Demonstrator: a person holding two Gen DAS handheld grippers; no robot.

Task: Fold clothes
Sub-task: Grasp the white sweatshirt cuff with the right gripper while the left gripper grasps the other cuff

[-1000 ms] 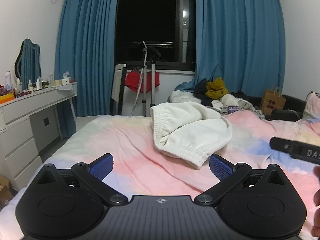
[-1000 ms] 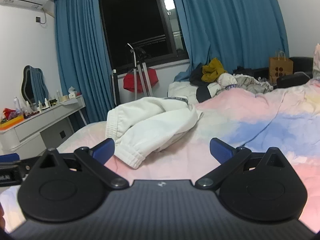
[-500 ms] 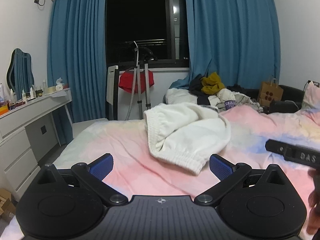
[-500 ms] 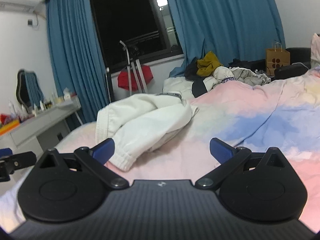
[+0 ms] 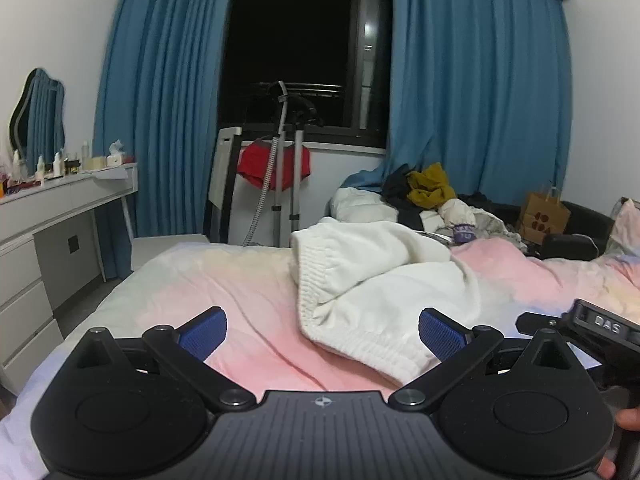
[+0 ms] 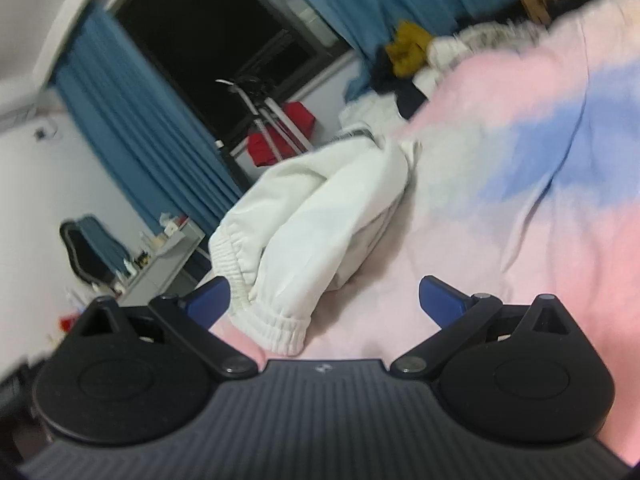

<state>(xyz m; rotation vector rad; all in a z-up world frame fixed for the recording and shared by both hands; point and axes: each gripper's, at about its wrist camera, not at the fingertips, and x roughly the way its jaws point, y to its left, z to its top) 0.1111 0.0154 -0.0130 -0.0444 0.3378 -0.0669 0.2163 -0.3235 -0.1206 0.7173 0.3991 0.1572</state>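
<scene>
A crumpled white garment [image 5: 376, 280] with ribbed elastic cuffs lies on the pink, blue and cream bedspread [image 5: 240, 292]. My left gripper [image 5: 322, 330] is open and empty, low over the bed, with the garment's near cuff between and just beyond its blue pads. My right gripper [image 6: 324, 300] is open and empty, tilted, close to the garment [image 6: 316, 216], whose cuff lies by its left fingertip. The right gripper's body also shows at the right edge of the left wrist view [image 5: 600, 328].
A heap of other clothes [image 5: 428, 196] lies at the far end of the bed. A white dresser [image 5: 48, 216] stands left. A garment steamer stand [image 5: 286, 168] and blue curtains [image 5: 160, 100] are by the dark window. A brown paper bag [image 5: 544, 216] sits far right.
Both grippers have moved closer to the white garment. The right gripper has rolled to a tilt and dropped toward the bed, with motion blur. Both stay open.
</scene>
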